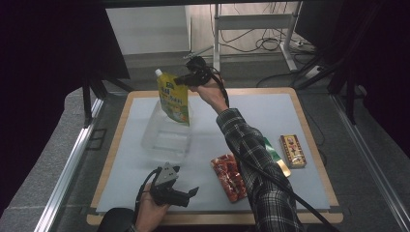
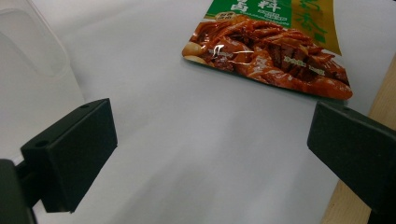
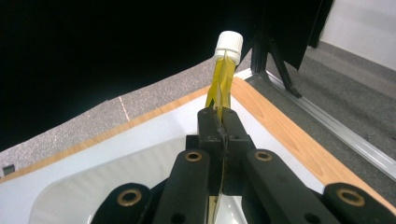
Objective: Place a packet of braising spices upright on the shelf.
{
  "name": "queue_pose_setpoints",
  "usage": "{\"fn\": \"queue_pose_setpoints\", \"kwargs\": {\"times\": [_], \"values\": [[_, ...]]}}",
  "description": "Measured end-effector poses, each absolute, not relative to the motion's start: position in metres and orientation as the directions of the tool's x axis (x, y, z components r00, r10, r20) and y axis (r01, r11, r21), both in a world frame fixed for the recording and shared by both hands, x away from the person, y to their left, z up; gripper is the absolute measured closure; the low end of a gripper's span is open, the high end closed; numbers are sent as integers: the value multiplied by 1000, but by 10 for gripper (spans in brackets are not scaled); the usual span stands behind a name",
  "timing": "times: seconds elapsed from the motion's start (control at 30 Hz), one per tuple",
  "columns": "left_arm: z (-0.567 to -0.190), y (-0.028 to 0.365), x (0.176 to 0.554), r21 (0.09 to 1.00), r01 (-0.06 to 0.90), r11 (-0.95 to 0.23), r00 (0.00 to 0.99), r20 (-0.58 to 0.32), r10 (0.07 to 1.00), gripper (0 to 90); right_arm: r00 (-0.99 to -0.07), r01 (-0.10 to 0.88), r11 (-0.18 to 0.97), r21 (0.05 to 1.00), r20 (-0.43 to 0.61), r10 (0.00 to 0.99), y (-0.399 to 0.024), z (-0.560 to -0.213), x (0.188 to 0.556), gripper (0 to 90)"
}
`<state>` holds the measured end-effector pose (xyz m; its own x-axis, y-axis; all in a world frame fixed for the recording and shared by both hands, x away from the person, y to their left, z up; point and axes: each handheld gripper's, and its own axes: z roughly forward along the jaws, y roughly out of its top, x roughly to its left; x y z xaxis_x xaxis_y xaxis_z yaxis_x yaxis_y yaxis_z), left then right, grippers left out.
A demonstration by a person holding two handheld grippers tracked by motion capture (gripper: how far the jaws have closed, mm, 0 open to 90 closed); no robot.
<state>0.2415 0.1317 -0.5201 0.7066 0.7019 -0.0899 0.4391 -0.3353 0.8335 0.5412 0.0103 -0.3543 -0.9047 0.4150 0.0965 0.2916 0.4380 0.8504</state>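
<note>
Pouch: yellow spouted pouch point(image 1: 174, 98) with a white cap, hanging upright in the air at about 11 o'clock from the counter's middle, its lower part over the clear container; in the right gripper view the pouch point(image 3: 222, 77) stands edge-on, cap at 12 o'clock above the jaws.
Right gripper: right gripper point(image 1: 186, 79) is clenched on the pouch's upper edge, just below the spout; in its own view the right gripper point(image 3: 218, 128) has both black jaws pressed together with the yellow film pinched between them.
Right arm: a plaid sleeve point(image 1: 251, 154) reaches from 5 o'clock across the counter up to the gripper.
Container: clear plastic container point(image 1: 167, 140), open at the top, sits on the pale mat directly beneath the pouch, left of the counter's centre; its frosted wall point(image 2: 28, 70) shows at 10 o'clock in the left gripper view.
Left gripper: left gripper point(image 1: 191, 192) rests near the counter's front edge at 7 o'clock, held in a hand point(image 1: 150, 210); its jaws are released, spread wide with nothing between them point(image 2: 210, 140).
Red packet: flat food packet point(image 1: 229, 176) with a red printed picture lies at 5 o'clock, just right of the left gripper; it shows at 1 o'clock in the left gripper view point(image 2: 275, 51).
Box: small patterned box point(image 1: 292, 151) lies at 4 o'clock, well apart from the pouch.
Counter: wooden-edged counter point(image 1: 309, 130) covered by a pale mat.
</note>
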Motion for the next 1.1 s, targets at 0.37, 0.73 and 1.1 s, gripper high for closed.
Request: {"fn": "queue_pose_setpoints", "kwargs": {"times": [0.37,0.73,1.1], "values": [[-521,130,242,829,441,-343,710,-89,699,13,-909,286,470,835,80,410,11,-374,537,888],[-522,128,241,826,439,-354,715,-82,695,13,-902,287,487,825,61,428,9,-378,533,862],[-523,126,242,825,447,-346,718,-100,689,12,-879,259,506,823,-17,477,-1,-376,523,531]]}}
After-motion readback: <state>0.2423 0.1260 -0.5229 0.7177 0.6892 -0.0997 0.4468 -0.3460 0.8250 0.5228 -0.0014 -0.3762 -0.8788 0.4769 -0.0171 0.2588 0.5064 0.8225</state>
